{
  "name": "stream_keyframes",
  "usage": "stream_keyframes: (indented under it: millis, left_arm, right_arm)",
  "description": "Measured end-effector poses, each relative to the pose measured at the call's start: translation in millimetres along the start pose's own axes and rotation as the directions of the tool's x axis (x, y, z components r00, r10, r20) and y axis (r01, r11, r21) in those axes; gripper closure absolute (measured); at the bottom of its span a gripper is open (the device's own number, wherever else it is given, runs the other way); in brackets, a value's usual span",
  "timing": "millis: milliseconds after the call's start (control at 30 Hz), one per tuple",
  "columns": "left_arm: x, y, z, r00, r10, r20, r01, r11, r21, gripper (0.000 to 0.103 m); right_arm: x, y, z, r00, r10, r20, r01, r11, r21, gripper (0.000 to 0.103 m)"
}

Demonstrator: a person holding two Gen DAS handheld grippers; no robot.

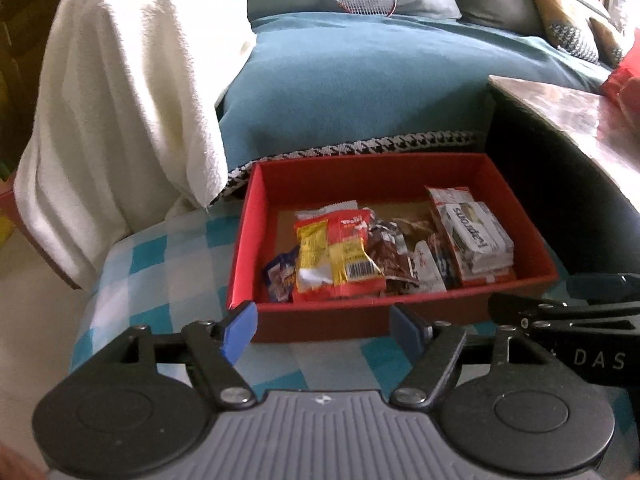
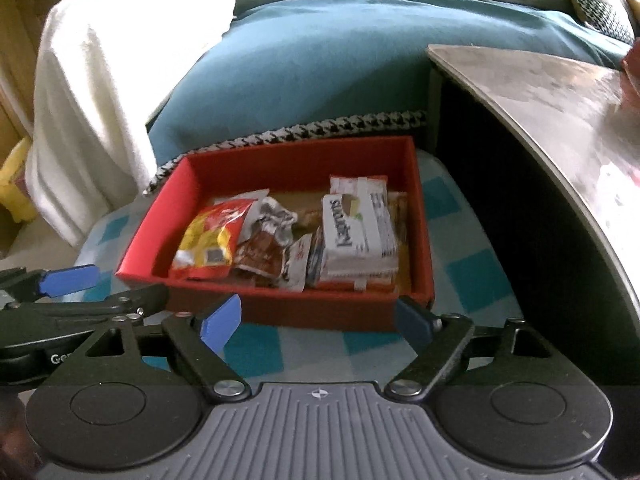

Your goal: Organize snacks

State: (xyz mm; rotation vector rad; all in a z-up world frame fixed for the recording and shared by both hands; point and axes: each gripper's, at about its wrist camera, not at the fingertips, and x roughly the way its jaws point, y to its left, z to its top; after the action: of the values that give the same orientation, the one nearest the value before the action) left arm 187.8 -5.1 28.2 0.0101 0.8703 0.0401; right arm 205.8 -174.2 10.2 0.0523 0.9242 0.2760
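surface: blue-and-white checkered cushion (image 1: pixel 160 272), kinda soft looking
sitting on it: red box (image 1: pixel 520 236), resting flat, holding snack packets (image 1: pixel 344 256)

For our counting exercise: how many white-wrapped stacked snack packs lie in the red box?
2 can be made out: the top white pack and one beneath it, at the right side of the red box. More may lie hidden underneath.

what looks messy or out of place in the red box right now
Nothing is spilled; every snack sits inside the red box. The yellow-red packet and the crumpled brown wrapper lie loose and overlapping on the left, unlike the white packs stacked on the right. Both grippers are open and empty.
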Motion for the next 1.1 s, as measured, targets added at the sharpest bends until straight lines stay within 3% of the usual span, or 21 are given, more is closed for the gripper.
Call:
stream_keyframes:
  millis: [633, 1100]
  left_arm:
    - [-60.0, -1.2, -50.3, 0.999, -0.04, 0.032, 0.039, 0.998, 0.039, 0.036]
    - [-74.7, -4.3, -60.4, 0.998, -0.029, 0.057, 0.027, 0.998, 0.051, 0.035]
  right_arm:
    - [-58.7, 8.8, -58.4, 0.999, 0.02, 0.03, -0.021, 0.999, 0.039, 0.014]
    - [-70.3, 7.9, -69.8, 0.999, 0.028, 0.044, -0.03, 0.999, 0.037, 0.014]
